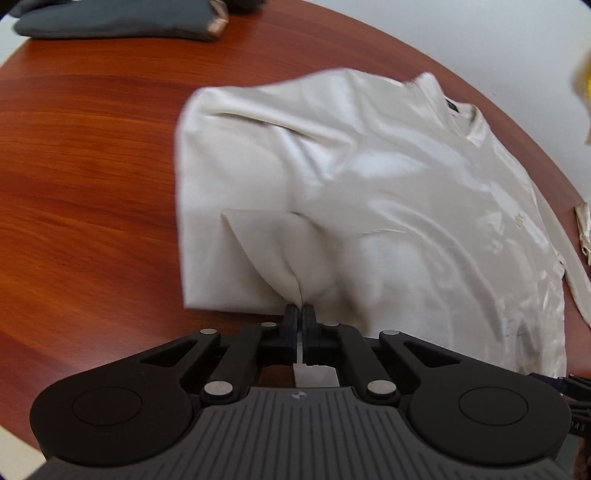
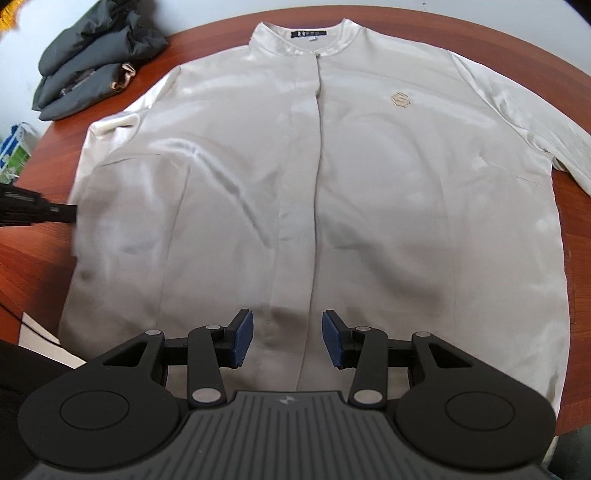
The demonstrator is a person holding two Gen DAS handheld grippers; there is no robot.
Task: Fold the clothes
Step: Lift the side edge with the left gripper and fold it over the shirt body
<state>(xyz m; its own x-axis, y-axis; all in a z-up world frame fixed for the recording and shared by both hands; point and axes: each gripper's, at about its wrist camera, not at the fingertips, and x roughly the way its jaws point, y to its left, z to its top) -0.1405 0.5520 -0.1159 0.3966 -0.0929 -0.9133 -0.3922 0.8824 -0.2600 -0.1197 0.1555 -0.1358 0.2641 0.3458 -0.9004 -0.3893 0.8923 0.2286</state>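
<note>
A cream satin shirt (image 2: pixel 369 184) lies face up and buttoned on the round wooden table (image 2: pixel 29 258), with its collar (image 2: pixel 310 37) at the far side. My left gripper (image 1: pixel 300 314) is shut on a pinch of the shirt's fabric (image 1: pixel 291 258) at its left side, and the cloth rises in a tented fold to the jaws. In the right wrist view that left gripper (image 2: pixel 68 214) shows at the shirt's left edge. My right gripper (image 2: pixel 287 339) hovers open over the lower front placket, nothing between its blue pads (image 2: pixel 243 341). The shirt's right sleeve (image 2: pixel 535 129) runs toward the table edge.
A pile of folded dark grey clothes (image 2: pixel 92 62) sits at the table's far left, also in the left wrist view as dark grey clothes (image 1: pixel 110 18). White paper (image 2: pixel 40 336) lies near the front left edge. A green and blue pack (image 2: pixel 14 155) sits beyond the table.
</note>
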